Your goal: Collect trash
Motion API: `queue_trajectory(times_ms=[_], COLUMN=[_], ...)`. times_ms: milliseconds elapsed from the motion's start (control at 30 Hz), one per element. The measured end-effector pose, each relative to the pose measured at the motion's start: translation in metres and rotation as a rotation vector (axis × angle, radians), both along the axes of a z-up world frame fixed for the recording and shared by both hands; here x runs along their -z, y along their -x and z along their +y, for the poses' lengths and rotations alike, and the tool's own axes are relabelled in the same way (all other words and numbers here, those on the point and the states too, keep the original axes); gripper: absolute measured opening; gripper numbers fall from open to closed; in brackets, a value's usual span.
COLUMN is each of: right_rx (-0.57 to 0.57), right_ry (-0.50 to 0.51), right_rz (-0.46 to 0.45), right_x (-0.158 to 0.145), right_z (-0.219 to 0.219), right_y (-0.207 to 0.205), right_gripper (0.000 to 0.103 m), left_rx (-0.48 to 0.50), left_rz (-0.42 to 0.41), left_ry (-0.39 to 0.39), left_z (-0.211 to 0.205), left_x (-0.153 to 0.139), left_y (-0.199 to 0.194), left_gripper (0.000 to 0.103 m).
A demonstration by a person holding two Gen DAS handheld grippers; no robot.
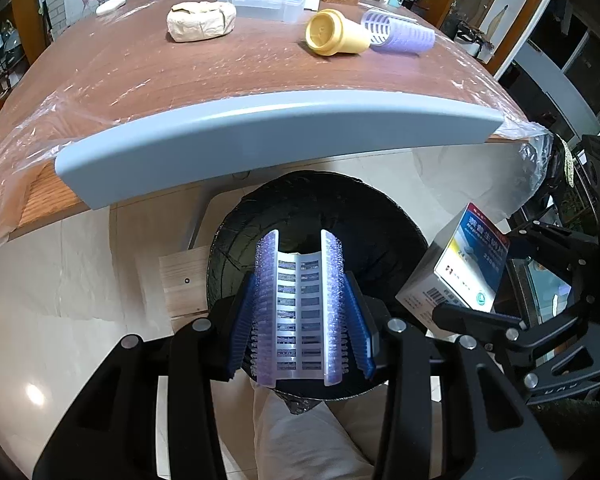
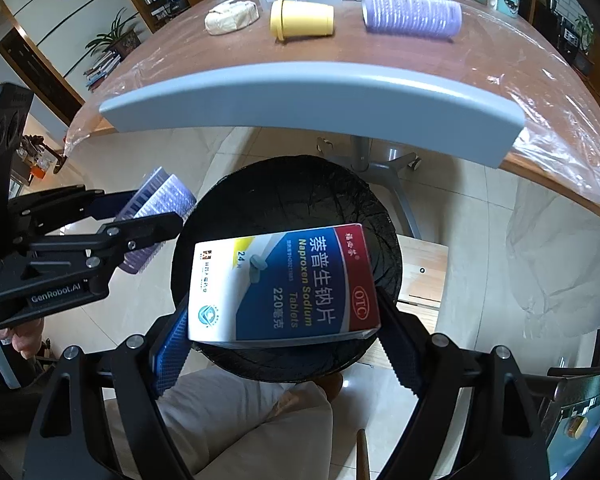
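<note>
Both pieces are at the drop step: the left hand-held gripper (image 1: 302, 312) clamps a purple hair roller (image 1: 300, 308) and the right hand-held gripper (image 2: 284, 332) grips a naproxen tablet box (image 2: 284, 284), both above the black-lined trash bin (image 2: 300, 196) on the floor before the desk (image 1: 220, 68). Next, I judge, the jaws need spreading so each falls inside the rim

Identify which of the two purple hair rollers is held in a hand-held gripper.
The purple roller clamped in the left hand-held gripper, over the black bin. The other purple roller lies on the table beside the yellow cup.
</note>
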State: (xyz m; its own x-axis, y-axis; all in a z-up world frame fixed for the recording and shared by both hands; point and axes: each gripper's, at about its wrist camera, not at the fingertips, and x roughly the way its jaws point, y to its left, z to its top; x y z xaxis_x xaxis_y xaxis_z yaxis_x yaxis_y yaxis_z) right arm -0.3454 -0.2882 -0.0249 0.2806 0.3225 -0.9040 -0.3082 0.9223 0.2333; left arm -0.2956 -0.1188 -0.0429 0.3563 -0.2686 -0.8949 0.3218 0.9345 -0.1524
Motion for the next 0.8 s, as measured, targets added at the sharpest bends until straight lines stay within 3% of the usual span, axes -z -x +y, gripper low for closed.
queue_trajectory(times_ms=[800], right_rx=[-0.004], right_ry=[0.036], right_rz=[0.030], right_x=[0.019], right_z=[0.008], right_y=[-0.010], right_gripper=[0.081], left_rx=[0.011], left_rz=[0.018], left_ry=[-0.019], left_z=[-0.001], left_x=[0.011], left_y=[-0.018], left_gripper=[0.044])
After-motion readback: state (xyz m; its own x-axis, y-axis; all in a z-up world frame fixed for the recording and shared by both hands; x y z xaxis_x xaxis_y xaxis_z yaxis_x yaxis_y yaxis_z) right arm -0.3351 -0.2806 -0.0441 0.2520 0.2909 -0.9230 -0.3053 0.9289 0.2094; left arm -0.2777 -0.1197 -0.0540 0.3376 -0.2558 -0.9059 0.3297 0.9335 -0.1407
